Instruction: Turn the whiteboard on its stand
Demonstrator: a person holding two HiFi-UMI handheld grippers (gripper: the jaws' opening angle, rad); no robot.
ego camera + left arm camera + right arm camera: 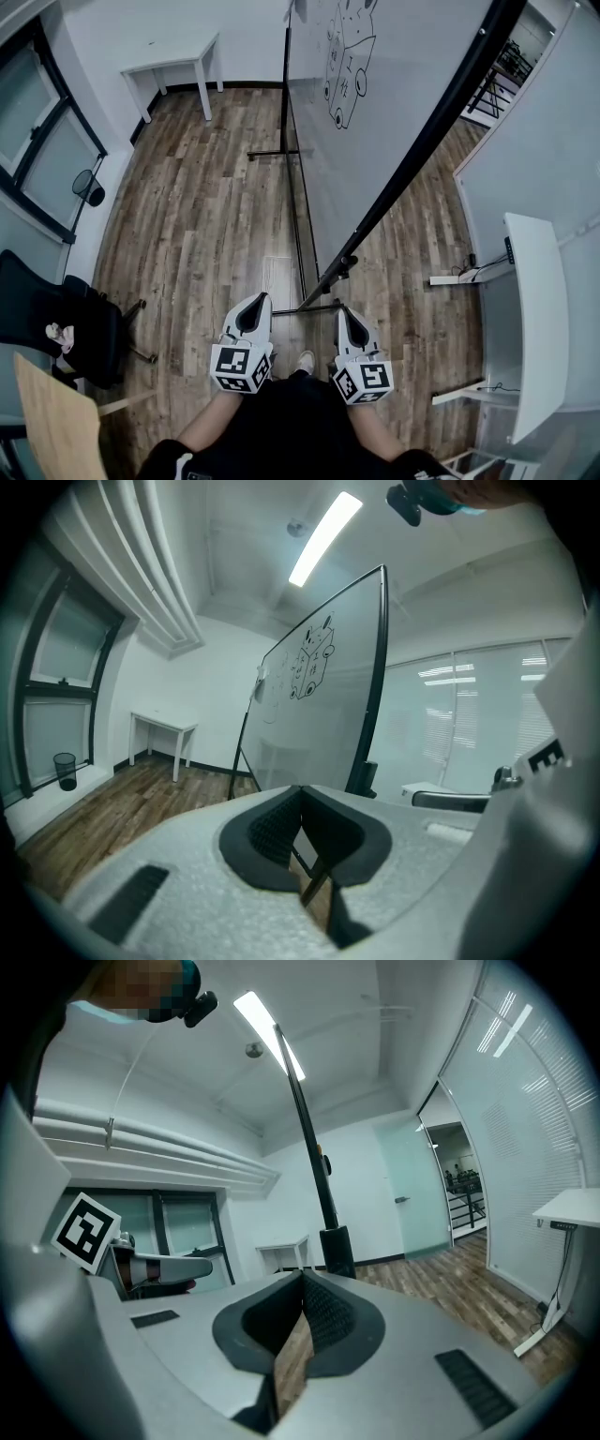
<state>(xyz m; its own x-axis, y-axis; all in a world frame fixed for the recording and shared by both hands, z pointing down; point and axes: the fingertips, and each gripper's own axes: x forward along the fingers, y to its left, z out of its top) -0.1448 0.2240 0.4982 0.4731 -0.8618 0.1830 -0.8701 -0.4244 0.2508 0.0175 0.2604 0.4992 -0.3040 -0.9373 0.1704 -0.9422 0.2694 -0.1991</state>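
Your left gripper [254, 307] and right gripper [350, 317] are both pinched closed, empty. The glossy whiteboard [394, 112], thin black-framed edge, stands just ahead. Wood-plank floor [192, 220] lies open to its left.

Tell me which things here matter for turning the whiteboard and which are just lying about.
For the job: whiteboard, stand, left gripper, right gripper.
Lying about: white table, black chair, waste bin, desk, power strip.
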